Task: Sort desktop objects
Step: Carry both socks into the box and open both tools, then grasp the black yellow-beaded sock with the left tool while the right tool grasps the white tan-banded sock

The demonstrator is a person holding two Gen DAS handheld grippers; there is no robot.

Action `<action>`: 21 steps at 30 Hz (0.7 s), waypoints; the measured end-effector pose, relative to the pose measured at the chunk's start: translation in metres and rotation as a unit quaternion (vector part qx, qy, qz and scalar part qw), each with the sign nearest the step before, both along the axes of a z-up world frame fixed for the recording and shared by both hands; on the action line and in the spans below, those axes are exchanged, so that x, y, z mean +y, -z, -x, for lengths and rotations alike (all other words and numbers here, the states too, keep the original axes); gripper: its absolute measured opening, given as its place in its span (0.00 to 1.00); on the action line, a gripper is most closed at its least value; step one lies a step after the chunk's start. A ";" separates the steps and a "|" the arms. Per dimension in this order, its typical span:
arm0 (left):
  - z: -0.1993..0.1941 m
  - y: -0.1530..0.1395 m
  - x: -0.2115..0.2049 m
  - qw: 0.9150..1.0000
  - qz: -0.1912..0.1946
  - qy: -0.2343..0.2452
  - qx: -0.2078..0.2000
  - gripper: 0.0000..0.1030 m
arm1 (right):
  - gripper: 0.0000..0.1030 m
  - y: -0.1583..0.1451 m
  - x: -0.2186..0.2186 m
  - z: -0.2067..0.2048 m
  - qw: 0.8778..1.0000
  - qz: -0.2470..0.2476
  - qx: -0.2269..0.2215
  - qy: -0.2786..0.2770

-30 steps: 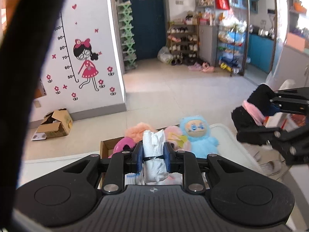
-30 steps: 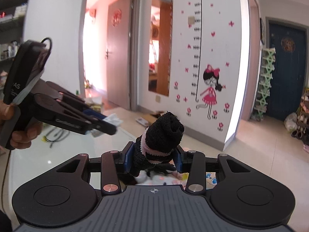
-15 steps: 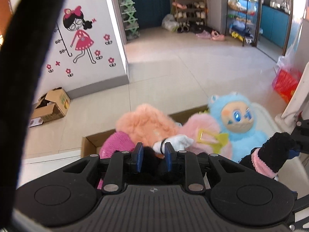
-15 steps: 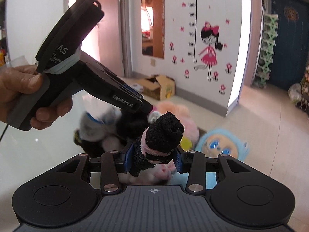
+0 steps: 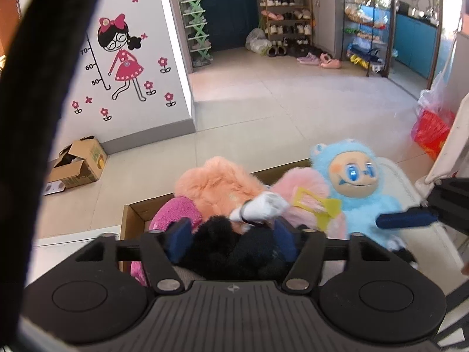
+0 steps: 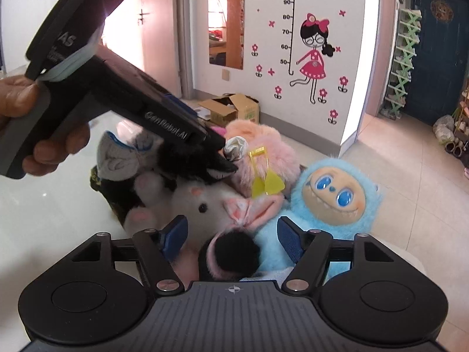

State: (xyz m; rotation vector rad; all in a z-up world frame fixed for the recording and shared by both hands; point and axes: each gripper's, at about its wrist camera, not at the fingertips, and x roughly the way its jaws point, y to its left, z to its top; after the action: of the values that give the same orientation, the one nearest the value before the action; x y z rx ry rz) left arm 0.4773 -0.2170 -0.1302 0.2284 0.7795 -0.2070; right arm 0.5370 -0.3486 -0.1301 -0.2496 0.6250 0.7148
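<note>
Your left gripper [image 5: 231, 242] sits at lower centre of its own view, its blue pads spread apart above a pile of soft toys, with a black fluffy toy [image 5: 234, 249] lying loose between them and a small white rolled sock [image 5: 261, 209] resting just beyond the pads. In the same view an orange plush [image 5: 217, 184] and a pink plush [image 5: 304, 187] crowd the centre, a magenta plush [image 5: 176, 214] lies at the left of the pile beside the brown cardboard box [image 5: 132, 220] wall, and a blue doll [image 5: 357, 187] with a tan face sits at right of centre, a yellow tag [image 5: 319, 208] lying across the pink plush beside it. Your right gripper [image 6: 231, 242] fills the bottom of its own view with its fingers also spread wide; the black sock with a pink cuff [image 6: 231, 255] lies free between them, low in the frame, touching neither pad as far as you can see. Directly above it lies a white plush [image 6: 202, 202] with pink ears, the blue doll to the right of centre. At upper left of that view your left hand [image 6: 38, 129] grips the handle of the left gripper, whose tip reaches down into the pile at centre, beside a grey sock [image 6: 123, 158].
</note>
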 end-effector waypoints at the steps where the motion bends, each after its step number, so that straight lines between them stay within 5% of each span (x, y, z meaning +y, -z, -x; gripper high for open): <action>1: 0.003 -0.002 0.000 1.000 0.003 -0.001 -0.003 0.65 | 0.77 -0.004 -0.001 0.002 1.000 0.000 -0.004 -0.001; 7: 0.040 -0.019 0.008 1.000 0.028 0.001 -0.013 0.80 | 0.79 -0.038 -0.012 0.026 1.000 -0.013 -0.028 0.002; 11: 0.082 -0.019 0.017 0.999 0.046 0.002 -0.014 0.97 | 0.84 -0.051 -0.034 0.079 0.998 -0.032 -0.050 -0.019; 21: 0.150 0.069 0.014 0.987 0.107 -0.049 0.106 0.99 | 0.86 0.034 -0.052 0.169 0.998 -0.018 0.009 -0.067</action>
State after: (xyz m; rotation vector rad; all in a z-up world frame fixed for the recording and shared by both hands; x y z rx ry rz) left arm 0.3271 -0.2033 -0.1991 -0.0370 0.9697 -0.2228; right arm 0.3684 -0.4004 -0.1643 -0.2538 0.6168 0.8575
